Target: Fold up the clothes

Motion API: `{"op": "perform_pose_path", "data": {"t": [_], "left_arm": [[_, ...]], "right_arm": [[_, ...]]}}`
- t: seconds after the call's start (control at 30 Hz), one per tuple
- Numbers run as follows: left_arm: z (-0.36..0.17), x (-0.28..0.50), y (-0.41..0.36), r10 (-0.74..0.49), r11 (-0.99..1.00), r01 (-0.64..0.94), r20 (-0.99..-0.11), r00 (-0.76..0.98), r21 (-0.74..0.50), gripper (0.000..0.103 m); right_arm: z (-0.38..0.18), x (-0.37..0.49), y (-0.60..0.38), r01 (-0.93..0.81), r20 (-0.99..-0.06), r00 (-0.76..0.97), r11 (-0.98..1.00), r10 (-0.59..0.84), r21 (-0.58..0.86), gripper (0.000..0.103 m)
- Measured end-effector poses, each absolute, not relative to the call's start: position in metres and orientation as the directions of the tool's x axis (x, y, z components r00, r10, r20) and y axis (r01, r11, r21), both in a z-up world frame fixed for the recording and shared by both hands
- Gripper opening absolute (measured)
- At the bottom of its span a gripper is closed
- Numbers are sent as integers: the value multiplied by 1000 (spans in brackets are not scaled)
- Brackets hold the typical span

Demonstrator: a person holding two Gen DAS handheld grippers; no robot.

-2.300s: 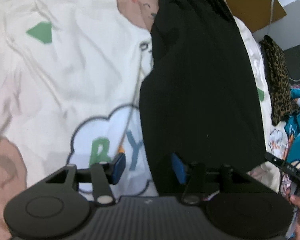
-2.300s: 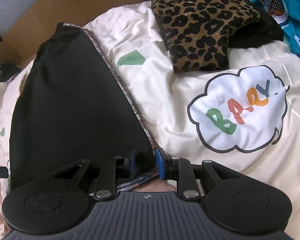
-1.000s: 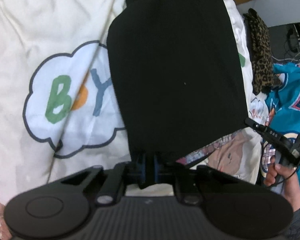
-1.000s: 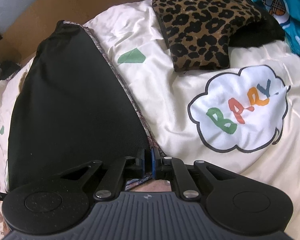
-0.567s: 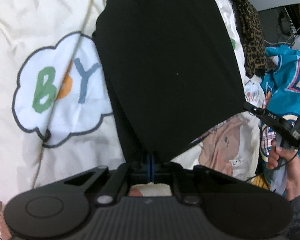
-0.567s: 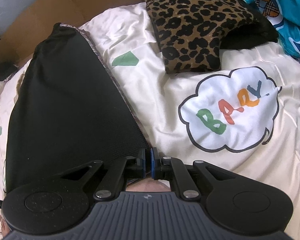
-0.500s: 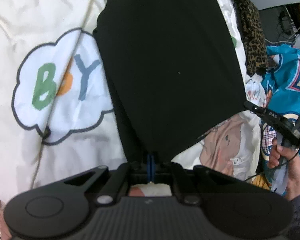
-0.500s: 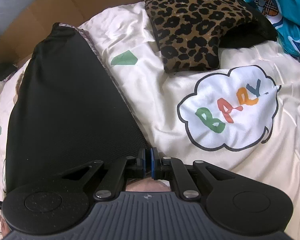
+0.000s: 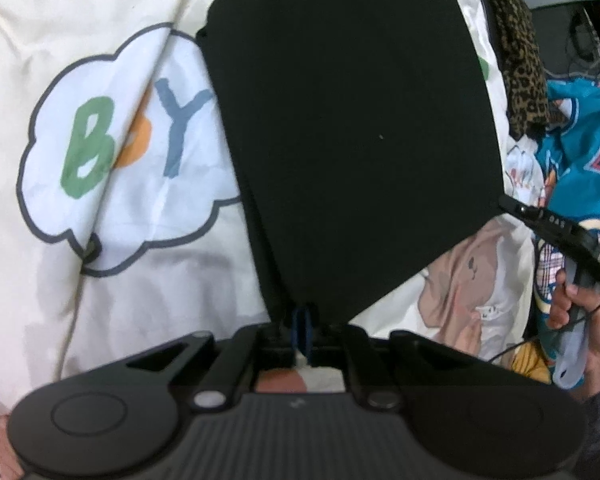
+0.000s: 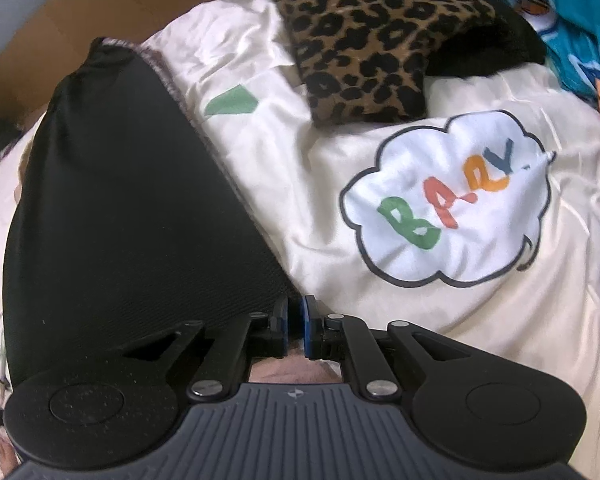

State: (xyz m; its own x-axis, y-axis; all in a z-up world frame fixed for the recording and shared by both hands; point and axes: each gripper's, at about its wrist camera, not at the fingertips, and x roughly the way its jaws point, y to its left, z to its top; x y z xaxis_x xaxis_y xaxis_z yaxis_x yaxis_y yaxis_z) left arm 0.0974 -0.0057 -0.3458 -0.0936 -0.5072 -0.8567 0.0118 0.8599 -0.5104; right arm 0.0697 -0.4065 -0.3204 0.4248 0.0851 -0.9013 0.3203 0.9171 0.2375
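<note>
We are inspecting a black garment (image 9: 352,128) lying spread on a cream bedsheet (image 9: 148,312) with its near corners gathered toward both cameras.

In the left wrist view, the left hand-held gripper (image 9: 302,330) is sitting at 6 o'clock, its blue pads nearly together and pinching the garment's near corner; its jaws have just been opening slightly, with the cloth between them. The garment is fanning out from that corner toward 12 o'clock. A cloud print reading "BOY" (image 9: 128,148) is lying at 9 o'clock on the sheet, its right edge tucked under the black fabric. At 3 o'clock, the right hand (image 9: 576,312) is gripping the handle of its own tool, whose tip is meeting the garment's right corner.

In the right wrist view, the right hand-held gripper (image 10: 295,326) is at 6 o'clock, clenched almost fully, with the garment's patterned hem corner running down between its pads. The garment is filling the sector from 8 to 11 o'clock. A cloud print reading "BABY" (image 10: 448,200) is lying at 3 o'clock, well apart from the garment. A leopard-print item (image 10: 364,36) is resting at 12 o'clock, with teal printed fabric (image 10: 572,12) beside it at 2 o'clock.
</note>
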Motion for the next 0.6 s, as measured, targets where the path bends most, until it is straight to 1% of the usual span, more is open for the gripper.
{"op": "perform_pose_path", "data": {"t": [0.03,0.07,0.13,0.3,0.6], "left_arm": [[-342,99,-5,-504,861,18,-859,-91,-508,21],[-337,100,-3,-507,860,26,-859,-70,-509,33],[-327,104,4,-511,858,36,-859,-19,-512,39],[-319,120,34,-508,859,-19,-857,84,-511,38],[-325,139,76,-501,840,-120,-841,202,-529,37]], "right_arm": [[-318,69,-408,323,-898,433,915,84,241,9],[-314,69,-408,318,-897,436,919,76,232,12],[-304,69,-407,303,-894,446,932,47,200,16],[-280,82,-398,259,-882,470,951,27,167,16],[-246,123,-342,127,-876,478,982,65,142,16]]}}
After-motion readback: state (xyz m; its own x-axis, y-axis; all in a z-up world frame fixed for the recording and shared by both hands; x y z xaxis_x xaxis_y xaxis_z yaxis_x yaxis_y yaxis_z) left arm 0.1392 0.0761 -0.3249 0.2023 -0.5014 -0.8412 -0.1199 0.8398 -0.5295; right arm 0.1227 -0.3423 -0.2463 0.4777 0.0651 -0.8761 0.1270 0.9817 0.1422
